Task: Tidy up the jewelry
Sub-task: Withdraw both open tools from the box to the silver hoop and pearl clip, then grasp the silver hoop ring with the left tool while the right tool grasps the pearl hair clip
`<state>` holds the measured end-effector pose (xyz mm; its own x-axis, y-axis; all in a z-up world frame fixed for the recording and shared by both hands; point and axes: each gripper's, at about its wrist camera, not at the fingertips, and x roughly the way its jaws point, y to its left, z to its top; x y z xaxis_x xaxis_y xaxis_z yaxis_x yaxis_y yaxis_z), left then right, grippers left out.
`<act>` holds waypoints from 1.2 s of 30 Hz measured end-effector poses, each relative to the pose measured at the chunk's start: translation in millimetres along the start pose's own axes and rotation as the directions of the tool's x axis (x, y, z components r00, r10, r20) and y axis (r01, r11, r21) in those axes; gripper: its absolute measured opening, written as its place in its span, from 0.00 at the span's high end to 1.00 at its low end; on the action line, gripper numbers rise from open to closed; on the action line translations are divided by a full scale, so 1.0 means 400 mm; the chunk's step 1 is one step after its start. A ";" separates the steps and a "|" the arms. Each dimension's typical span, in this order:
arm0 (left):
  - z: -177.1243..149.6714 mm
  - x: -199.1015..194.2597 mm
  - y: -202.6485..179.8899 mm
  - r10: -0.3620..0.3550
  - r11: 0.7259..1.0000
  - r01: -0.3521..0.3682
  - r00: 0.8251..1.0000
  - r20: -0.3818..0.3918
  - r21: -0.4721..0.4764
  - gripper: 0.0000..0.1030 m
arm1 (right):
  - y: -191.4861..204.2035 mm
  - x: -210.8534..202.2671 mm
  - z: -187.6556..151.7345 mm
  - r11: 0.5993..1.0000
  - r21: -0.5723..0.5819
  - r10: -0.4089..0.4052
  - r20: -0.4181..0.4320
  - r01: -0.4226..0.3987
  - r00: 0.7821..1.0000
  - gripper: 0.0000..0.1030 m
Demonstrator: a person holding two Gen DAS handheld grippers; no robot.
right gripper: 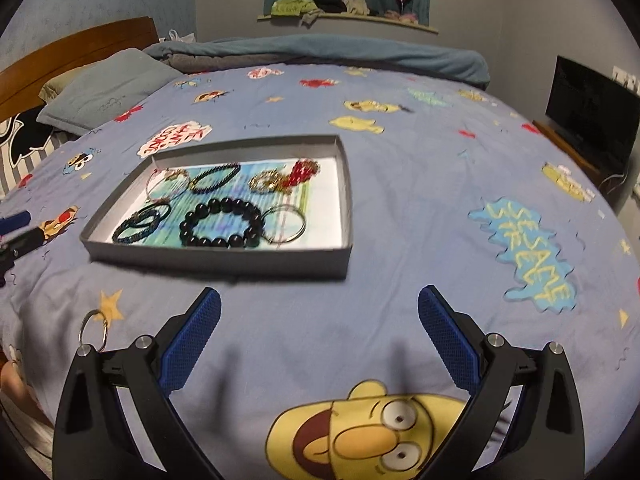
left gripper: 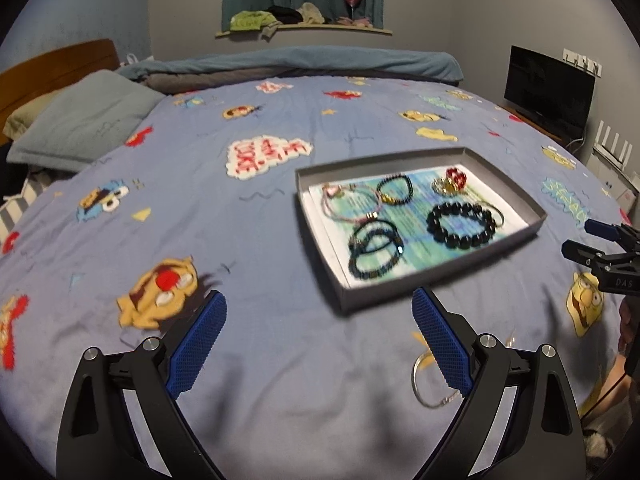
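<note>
A shallow grey box [left gripper: 424, 278] [right gripper: 216, 258] lies on the bed and holds several bracelets: a big black bead bracelet [left gripper: 462, 225] [right gripper: 222, 222], thin dark bead bracelets [left gripper: 374, 254] [right gripper: 140, 222], a pink cord bracelet [left gripper: 352, 204], a red and gold piece [left gripper: 450, 180] [right gripper: 286, 176] and a silver bangle [right gripper: 286, 226]. One silver ring bangle [left gripper: 430, 380] [right gripper: 94, 330] lies loose on the sheet outside the box. My left gripper [left gripper: 320, 340] is open and empty, near the box's front corner. My right gripper [right gripper: 320, 336] is open and empty, in front of the box.
The blue cartoon bedsheet [left gripper: 260, 240] covers the bed. A grey pillow [left gripper: 88, 120] and wooden headboard [left gripper: 52, 72] are at the far left, a rolled blanket [left gripper: 304, 64] at the back. A black monitor [left gripper: 548, 92] stands at the right. The right gripper shows at the left view's edge [left gripper: 592, 248].
</note>
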<state>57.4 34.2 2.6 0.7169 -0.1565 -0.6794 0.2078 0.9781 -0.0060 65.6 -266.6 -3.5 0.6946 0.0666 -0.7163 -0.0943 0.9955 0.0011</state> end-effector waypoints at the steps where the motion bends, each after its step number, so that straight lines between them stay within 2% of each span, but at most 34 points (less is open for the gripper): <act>1: -0.008 0.003 -0.001 -0.005 1.000 0.005 1.000 -0.007 -0.003 0.09 | 0.002 0.003 -0.003 1.000 0.001 0.005 -0.007 -0.005 1.000 0.05; 5: -0.047 0.012 -0.008 -0.023 1.000 0.023 0.999 -0.036 -0.007 0.09 | 0.016 0.013 -0.023 0.999 -0.002 0.042 -0.036 -0.042 0.998 0.05; 14: -0.125 0.041 -0.047 -0.067 0.998 0.067 0.994 -0.083 -0.010 0.09 | 0.058 0.018 -0.065 0.996 -0.071 0.049 -0.047 -0.052 0.998 0.05; 18: -0.140 0.040 -0.070 -0.080 0.997 0.081 0.994 -0.077 0.009 0.09 | 0.076 0.016 -0.090 0.992 -0.084 0.084 -0.062 -0.089 0.994 0.05; 22: -0.148 0.021 -0.102 -0.128 0.990 0.130 0.991 -0.044 0.052 0.10 | 0.100 0.006 -0.117 0.986 -0.116 0.111 -0.058 -0.117 0.992 0.05; 25: -0.150 0.019 -0.120 -0.149 0.986 0.152 0.988 -0.038 0.069 0.12 | 0.121 -0.001 -0.132 0.979 -0.148 0.132 -0.051 -0.138 0.990 0.05; 27: -0.151 0.020 -0.132 -0.156 0.983 0.159 0.987 -0.042 0.086 0.19 | 0.135 -0.001 -0.142 0.977 -0.160 0.136 -0.053 -0.143 0.989 0.05; 34: -0.169 0.024 -0.157 -0.177 0.973 0.182 0.983 -0.047 0.143 0.22 | 0.185 0.001 -0.166 0.958 -0.240 0.149 -0.048 -0.156 0.988 0.05; 36: -0.174 0.038 -0.163 -0.176 0.971 0.183 0.982 -0.062 0.156 0.31 | 0.188 0.002 -0.170 0.957 -0.243 0.152 -0.049 -0.159 0.987 0.05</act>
<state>8.5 -22.3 -58.4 0.6268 -0.3173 -0.7116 0.4368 0.8994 -0.0162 10.3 -196.4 -51.5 0.6368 0.2135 -0.7409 -0.3743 0.9257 -0.0549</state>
